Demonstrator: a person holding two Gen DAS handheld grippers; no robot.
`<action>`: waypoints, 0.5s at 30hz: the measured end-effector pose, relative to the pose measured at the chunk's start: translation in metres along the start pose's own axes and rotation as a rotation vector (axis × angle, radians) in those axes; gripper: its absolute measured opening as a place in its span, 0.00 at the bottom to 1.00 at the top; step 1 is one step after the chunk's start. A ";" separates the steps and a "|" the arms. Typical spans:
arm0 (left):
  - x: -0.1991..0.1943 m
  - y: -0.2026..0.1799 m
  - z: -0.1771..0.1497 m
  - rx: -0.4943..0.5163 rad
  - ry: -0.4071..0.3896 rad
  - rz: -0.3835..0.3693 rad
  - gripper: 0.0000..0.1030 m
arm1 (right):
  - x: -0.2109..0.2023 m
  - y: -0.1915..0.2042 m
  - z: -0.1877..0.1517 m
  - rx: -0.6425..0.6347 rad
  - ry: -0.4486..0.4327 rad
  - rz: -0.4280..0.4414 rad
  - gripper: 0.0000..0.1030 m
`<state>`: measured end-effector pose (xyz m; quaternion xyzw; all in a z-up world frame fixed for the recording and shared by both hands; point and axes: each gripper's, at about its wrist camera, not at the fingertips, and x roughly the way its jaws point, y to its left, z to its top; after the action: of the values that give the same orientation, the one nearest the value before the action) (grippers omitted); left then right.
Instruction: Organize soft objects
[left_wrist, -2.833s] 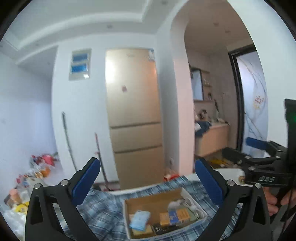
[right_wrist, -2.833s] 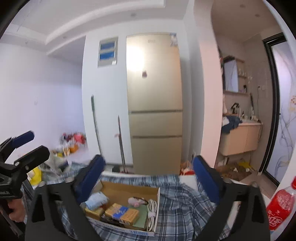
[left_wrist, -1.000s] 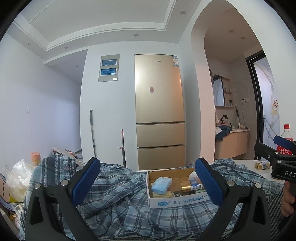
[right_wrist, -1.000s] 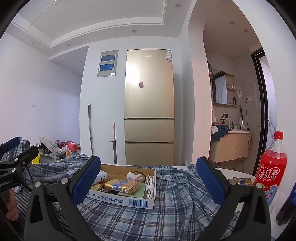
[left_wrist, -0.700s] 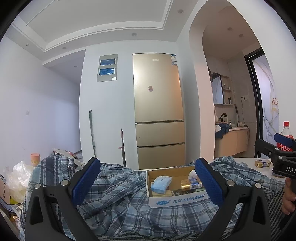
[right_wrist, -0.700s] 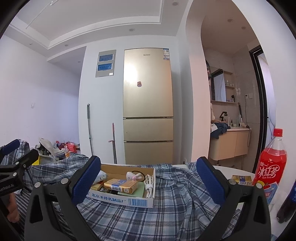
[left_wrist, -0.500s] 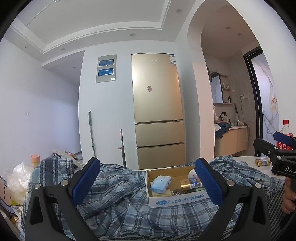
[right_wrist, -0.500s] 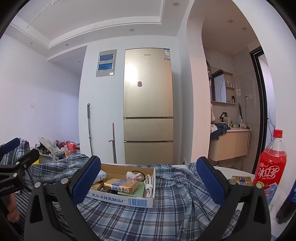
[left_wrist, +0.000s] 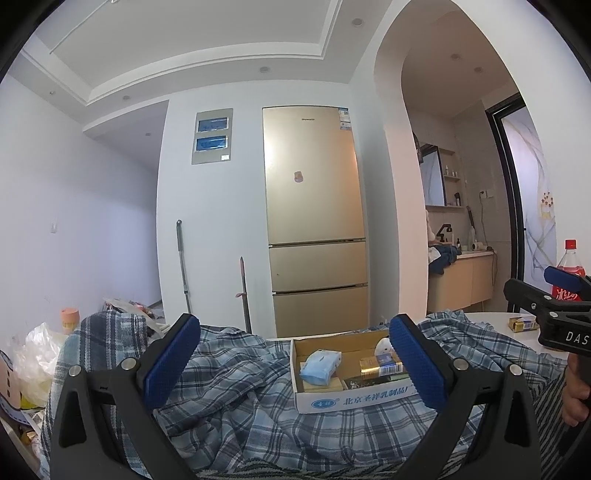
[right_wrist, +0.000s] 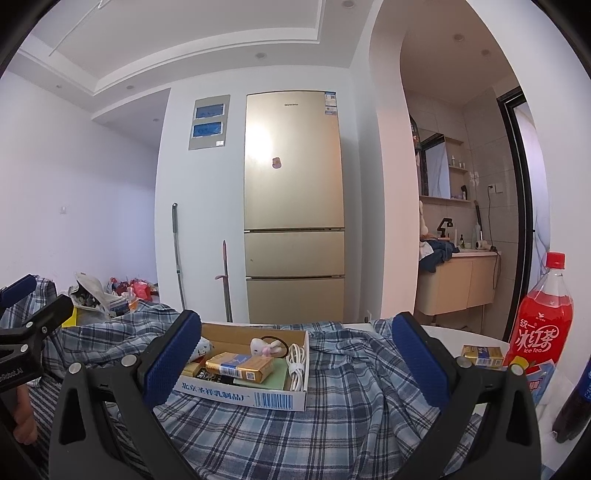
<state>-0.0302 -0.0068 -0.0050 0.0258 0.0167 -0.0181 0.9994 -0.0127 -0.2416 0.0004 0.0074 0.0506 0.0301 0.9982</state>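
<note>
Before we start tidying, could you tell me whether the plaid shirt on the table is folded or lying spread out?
Spread out and rumpled, not folded: the plaid shirt sprawls in loose wrinkles, and the cardboard box sits on top of it.

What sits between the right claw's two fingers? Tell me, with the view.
Right wrist view: the cardboard box of small items resting on the plaid cloth; the right claw touches neither.

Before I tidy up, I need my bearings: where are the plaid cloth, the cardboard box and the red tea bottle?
plaid cloth (right_wrist: 280, 432): right wrist view, open fabric in front of the box.
cardboard box (right_wrist: 240, 397): right wrist view, printed front wall.
red tea bottle (right_wrist: 541, 325): right wrist view, its label.
</note>
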 end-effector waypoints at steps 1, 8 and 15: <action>0.000 0.000 0.000 -0.001 0.000 0.000 1.00 | 0.000 0.000 0.000 -0.001 0.000 0.001 1.00; 0.001 -0.003 -0.002 0.010 0.007 -0.010 1.00 | 0.001 0.003 -0.003 -0.012 -0.003 0.001 1.00; 0.001 -0.005 -0.002 0.005 0.005 -0.008 1.00 | 0.001 0.004 -0.003 -0.012 -0.001 0.000 1.00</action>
<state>-0.0291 -0.0120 -0.0072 0.0281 0.0191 -0.0221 0.9992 -0.0127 -0.2372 -0.0030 0.0013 0.0499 0.0303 0.9983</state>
